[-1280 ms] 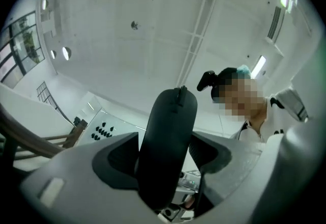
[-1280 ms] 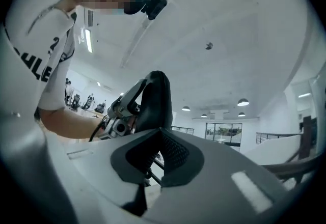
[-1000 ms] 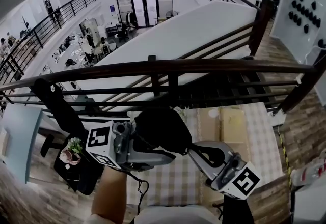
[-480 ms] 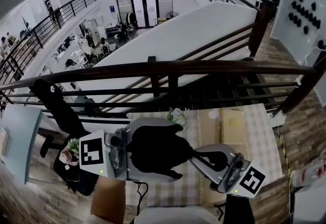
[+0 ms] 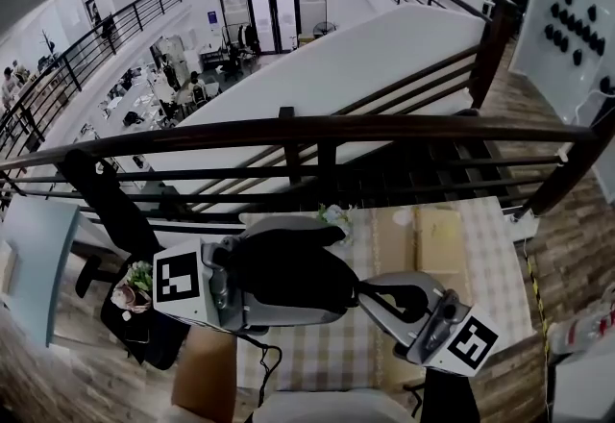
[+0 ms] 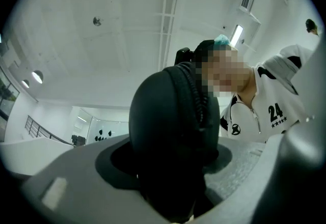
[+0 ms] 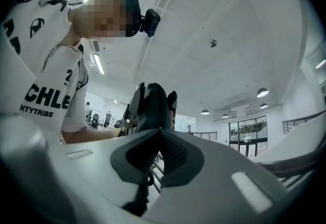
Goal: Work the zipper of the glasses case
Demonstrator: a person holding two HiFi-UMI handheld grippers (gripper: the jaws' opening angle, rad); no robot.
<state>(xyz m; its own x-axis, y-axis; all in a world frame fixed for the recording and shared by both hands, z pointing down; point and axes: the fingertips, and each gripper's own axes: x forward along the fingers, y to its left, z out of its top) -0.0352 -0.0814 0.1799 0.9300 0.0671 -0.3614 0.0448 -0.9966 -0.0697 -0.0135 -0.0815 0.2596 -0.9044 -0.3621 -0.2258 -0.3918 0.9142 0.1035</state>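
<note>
Head view: glasses case [image 5: 288, 269], checked table [image 5: 495, 258], railing [image 5: 317, 129]

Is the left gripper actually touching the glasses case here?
Touching. The left gripper view shows the glasses case wedged between the jaws of the left gripper, its sides pressed into both dark pads.

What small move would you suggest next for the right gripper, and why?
Probably draw the right gripper gently along the zipper of the black oval glasses case: its jaws are shut at the case's edge, and the left gripper clamps the case.
</note>
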